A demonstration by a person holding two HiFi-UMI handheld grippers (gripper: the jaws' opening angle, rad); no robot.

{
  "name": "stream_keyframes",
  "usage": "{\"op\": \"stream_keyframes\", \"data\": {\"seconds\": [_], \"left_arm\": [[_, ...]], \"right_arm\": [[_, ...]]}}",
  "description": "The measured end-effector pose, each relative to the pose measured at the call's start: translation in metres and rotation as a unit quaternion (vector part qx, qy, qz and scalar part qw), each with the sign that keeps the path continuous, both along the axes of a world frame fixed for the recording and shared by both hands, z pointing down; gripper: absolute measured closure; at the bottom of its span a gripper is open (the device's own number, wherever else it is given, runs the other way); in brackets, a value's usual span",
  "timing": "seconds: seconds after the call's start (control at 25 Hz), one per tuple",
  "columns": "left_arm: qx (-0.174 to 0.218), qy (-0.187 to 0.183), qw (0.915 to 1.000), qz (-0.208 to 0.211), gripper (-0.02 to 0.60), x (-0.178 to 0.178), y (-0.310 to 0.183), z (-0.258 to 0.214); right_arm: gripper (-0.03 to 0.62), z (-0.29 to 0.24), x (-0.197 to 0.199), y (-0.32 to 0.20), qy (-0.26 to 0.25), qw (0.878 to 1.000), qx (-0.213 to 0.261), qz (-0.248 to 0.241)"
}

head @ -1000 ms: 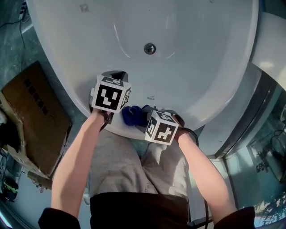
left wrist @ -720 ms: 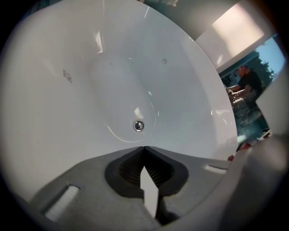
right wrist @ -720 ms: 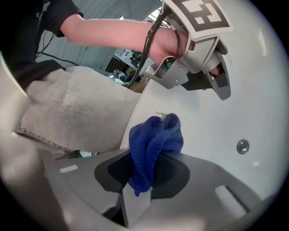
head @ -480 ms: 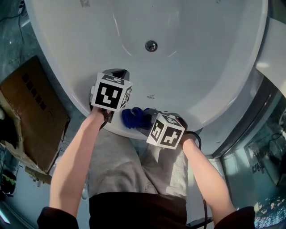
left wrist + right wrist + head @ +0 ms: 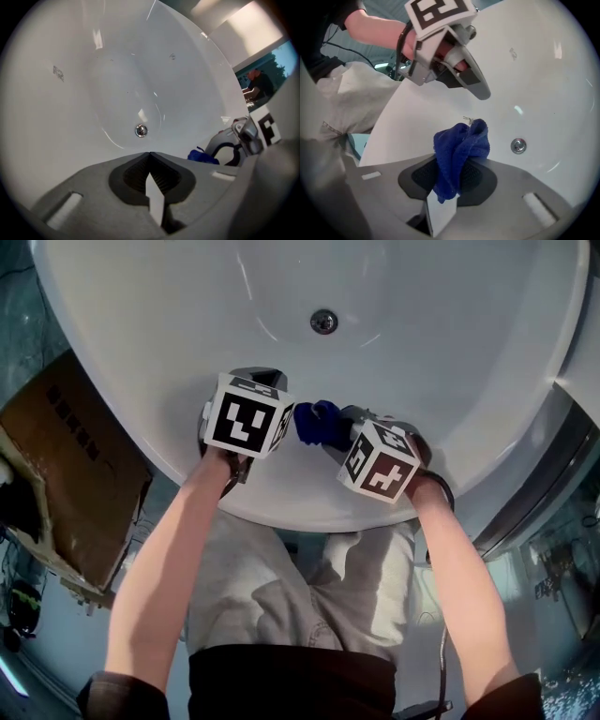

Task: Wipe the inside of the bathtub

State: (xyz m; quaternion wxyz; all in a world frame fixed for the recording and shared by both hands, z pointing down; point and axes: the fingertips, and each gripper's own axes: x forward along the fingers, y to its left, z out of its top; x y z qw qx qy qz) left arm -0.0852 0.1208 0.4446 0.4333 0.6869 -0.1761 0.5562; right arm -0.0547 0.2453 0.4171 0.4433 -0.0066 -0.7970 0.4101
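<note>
The white bathtub fills the upper head view, its chrome drain near the top middle. My right gripper is shut on a bunched blue cloth, held just past the tub's near rim; the cloth shows between the two marker cubes. My left gripper is shut with nothing in it, beside the right one and over the near inner wall. The drain lies ahead of the left jaws, and the blue cloth shows at the lower right there.
A brown cardboard box lies on the floor left of the tub. A metal-framed glass panel runs along the tub's right side. The person's legs press against the near rim. A small dark speck marks the far tub wall.
Both grippers have moved forward from the near rim into the tub. The right one carried the blue cloth up and to the right with it.
</note>
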Motion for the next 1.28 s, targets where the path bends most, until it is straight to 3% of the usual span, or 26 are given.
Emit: {"op": "stream_keyframes", "data": {"seconds": [0.28,0.48,0.68,0.76,0.92,1.12,1.28], "left_arm": [[0.007,0.002,0.9996,-0.027,0.577,0.024,0.01,0.019],[0.009,0.002,0.9976,-0.069,0.577,0.035,0.024,0.043],[0.005,-0.001,0.9938,-0.111,0.578,0.032,0.035,0.066],[0.001,-0.005,0.9923,-0.124,0.578,0.029,0.039,0.069],[0.005,-0.013,0.9807,-0.195,0.577,0.02,0.045,0.069],[0.008,-0.011,0.9857,-0.168,0.578,0.026,0.049,0.074],[0.005,-0.014,0.9843,-0.176,0.577,0.025,0.046,0.074]], "right_arm": [[0.497,0.067,0.042,-0.032,0.032,0.999,-0.003,0.03],[0.497,0.111,0.064,-0.03,0.052,0.999,0.008,-0.014],[0.496,0.144,0.065,-0.031,0.064,0.994,0.027,-0.081],[0.496,0.157,0.061,-0.039,0.078,0.993,0.039,-0.076],[0.496,0.179,0.045,-0.054,0.094,0.992,0.059,-0.058],[0.496,0.201,0.042,-0.048,0.091,0.992,0.054,-0.07],[0.496,0.208,0.049,-0.03,0.088,0.991,0.039,-0.091]]}}
